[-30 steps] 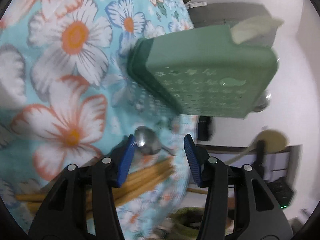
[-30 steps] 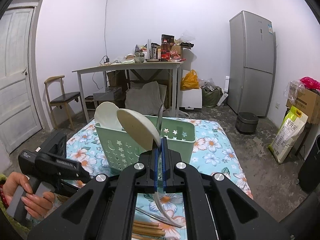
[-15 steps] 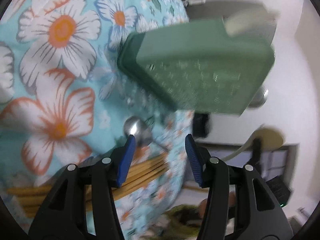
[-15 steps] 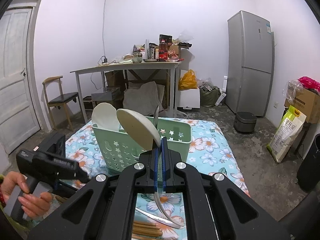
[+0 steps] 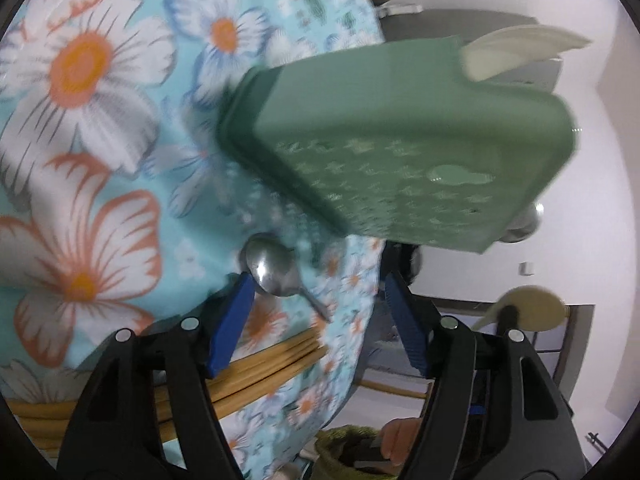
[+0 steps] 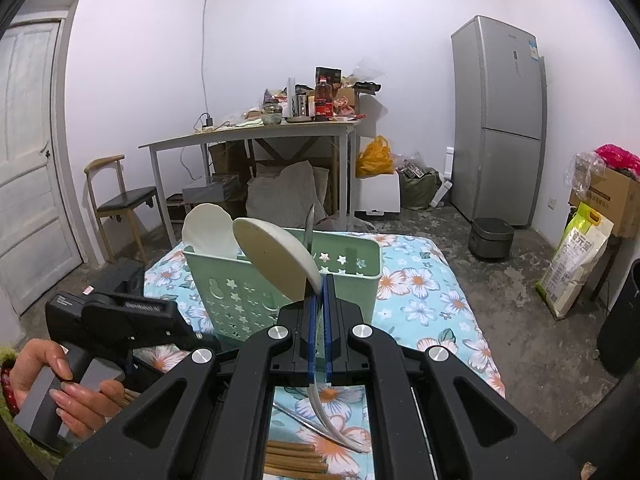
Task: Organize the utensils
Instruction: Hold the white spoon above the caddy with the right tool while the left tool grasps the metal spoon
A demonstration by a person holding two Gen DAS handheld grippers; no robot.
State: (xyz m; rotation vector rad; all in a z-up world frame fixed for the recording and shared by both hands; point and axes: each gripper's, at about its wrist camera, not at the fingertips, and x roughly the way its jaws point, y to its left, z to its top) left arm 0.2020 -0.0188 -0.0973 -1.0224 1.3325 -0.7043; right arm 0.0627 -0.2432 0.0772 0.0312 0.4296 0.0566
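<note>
A pale green utensil basket (image 6: 280,280) with star holes stands on the flowered tablecloth (image 6: 424,292); it also shows in the left wrist view (image 5: 400,152). A white spoon (image 6: 208,230) and a metal utensil (image 6: 309,224) stand in it. My right gripper (image 6: 318,308) is shut on a cream spoon (image 6: 276,264), held up in front of the basket. My left gripper (image 5: 320,300) is open, low over the cloth, with a metal spoon (image 5: 272,266) by its left finger. Wooden chopsticks (image 5: 248,372) lie under it and also show in the right wrist view (image 6: 296,458).
A thin metal utensil (image 6: 300,420) lies on the cloth near the chopsticks. Beyond stand a cluttered table (image 6: 256,132), a chair (image 6: 120,196), a fridge (image 6: 500,120), a rice cooker (image 6: 490,240) and a door (image 6: 28,160).
My left gripper has shifted slightly over the cloth near the metal spoon and stays open. My right gripper holds the cream spoon still before the basket.
</note>
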